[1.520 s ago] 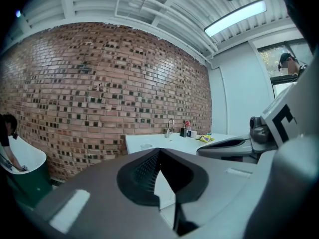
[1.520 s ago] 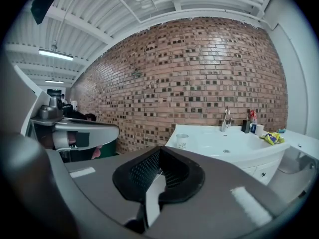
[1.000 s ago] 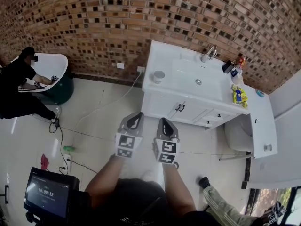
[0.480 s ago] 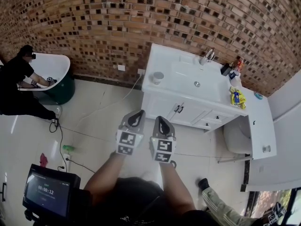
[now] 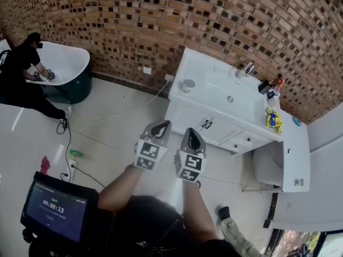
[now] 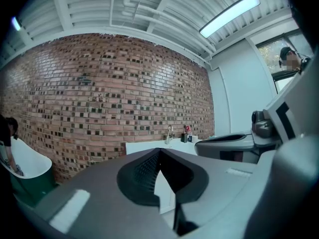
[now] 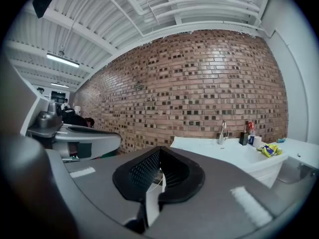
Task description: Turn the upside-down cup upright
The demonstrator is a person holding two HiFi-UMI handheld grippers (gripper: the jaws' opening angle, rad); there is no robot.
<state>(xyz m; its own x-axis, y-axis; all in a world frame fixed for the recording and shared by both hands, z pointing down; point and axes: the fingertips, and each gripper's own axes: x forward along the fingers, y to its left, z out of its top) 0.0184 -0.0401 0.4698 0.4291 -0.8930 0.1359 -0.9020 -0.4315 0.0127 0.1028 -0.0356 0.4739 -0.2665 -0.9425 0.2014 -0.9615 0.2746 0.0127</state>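
Note:
A small white cup point(image 5: 188, 84) stands on the left end of the white vanity counter point(image 5: 214, 76) against the brick wall; it is too small to tell which way up it is. My left gripper point(image 5: 162, 123) and right gripper point(image 5: 191, 130) are held side by side above the tiled floor, well short of the vanity. Both are shut with nothing between the jaws. In the left gripper view the left gripper point(image 6: 159, 151) points at the vanity counter point(image 6: 149, 145). In the right gripper view the right gripper point(image 7: 160, 149) faces the vanity counter point(image 7: 219, 148) too.
A faucet point(image 5: 248, 68), bottles point(image 5: 269, 87) and a yellow packet point(image 5: 273, 119) sit on the counter's right part. A toilet point(image 5: 268, 165) stands beside the vanity. At far left a person point(image 5: 21, 71) works at a bathtub point(image 5: 67, 68). Cables cross the floor point(image 5: 96, 127); a screen point(image 5: 56, 208) hangs at lower left.
Both grippers stay shut and close together, shifted a little right. The head view has swung, so the vanity and bathtub sit lower and further right in the picture.

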